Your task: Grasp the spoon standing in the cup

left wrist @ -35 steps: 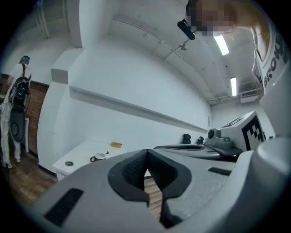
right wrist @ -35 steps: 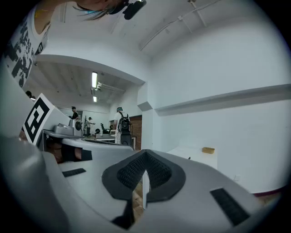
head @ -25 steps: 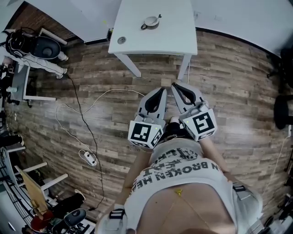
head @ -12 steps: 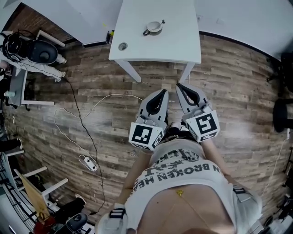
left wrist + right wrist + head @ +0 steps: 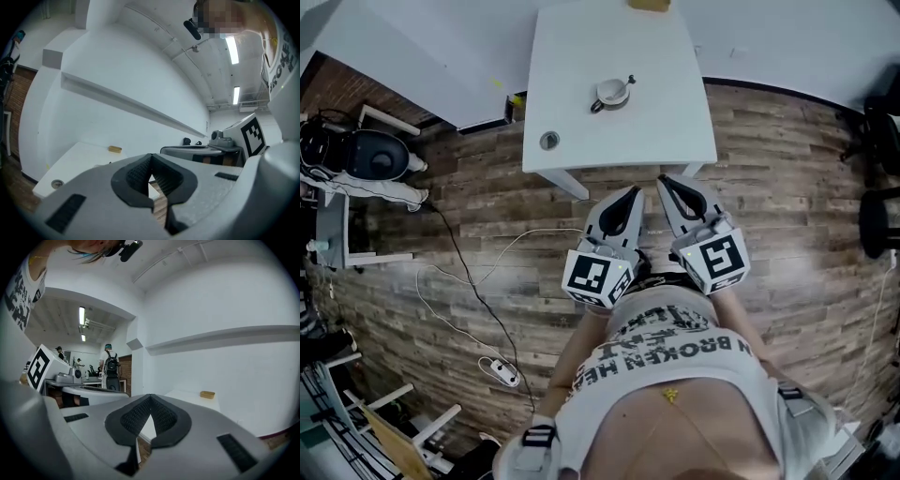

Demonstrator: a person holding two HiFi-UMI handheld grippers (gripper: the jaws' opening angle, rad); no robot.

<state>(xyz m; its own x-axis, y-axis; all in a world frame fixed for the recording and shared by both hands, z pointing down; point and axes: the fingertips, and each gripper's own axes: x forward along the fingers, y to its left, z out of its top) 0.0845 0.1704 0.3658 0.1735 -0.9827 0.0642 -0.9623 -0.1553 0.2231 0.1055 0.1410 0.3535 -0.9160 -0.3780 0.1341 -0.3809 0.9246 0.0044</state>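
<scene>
A white cup point(image 5: 611, 92) with a spoon point(image 5: 625, 82) standing in it sits on a saucer near the middle of the white table point(image 5: 572, 56). Both grippers are held close to my body, over the wooden floor just short of the table's near edge. The left gripper point(image 5: 630, 194) is shut with nothing between its jaws, and so is the right gripper point(image 5: 667, 181). In the left gripper view the left gripper point(image 5: 151, 160) has its tips together, and in the right gripper view the right gripper point(image 5: 150, 401) does too. The cup is hidden in both gripper views.
A small tan block point(image 5: 648, 5) lies at the table's far edge, also seen as a block point(image 5: 115, 149) and a block point(image 5: 207, 394). A round grommet point(image 5: 548, 141) is near the table's left front. A cable and power strip point(image 5: 504, 373) lie on the floor at left. A person with a backpack point(image 5: 111, 367) stands far off.
The table and cup have come nearer in the head view and sit lower in the frame. Both grippers keep their place by my body, still shut.
</scene>
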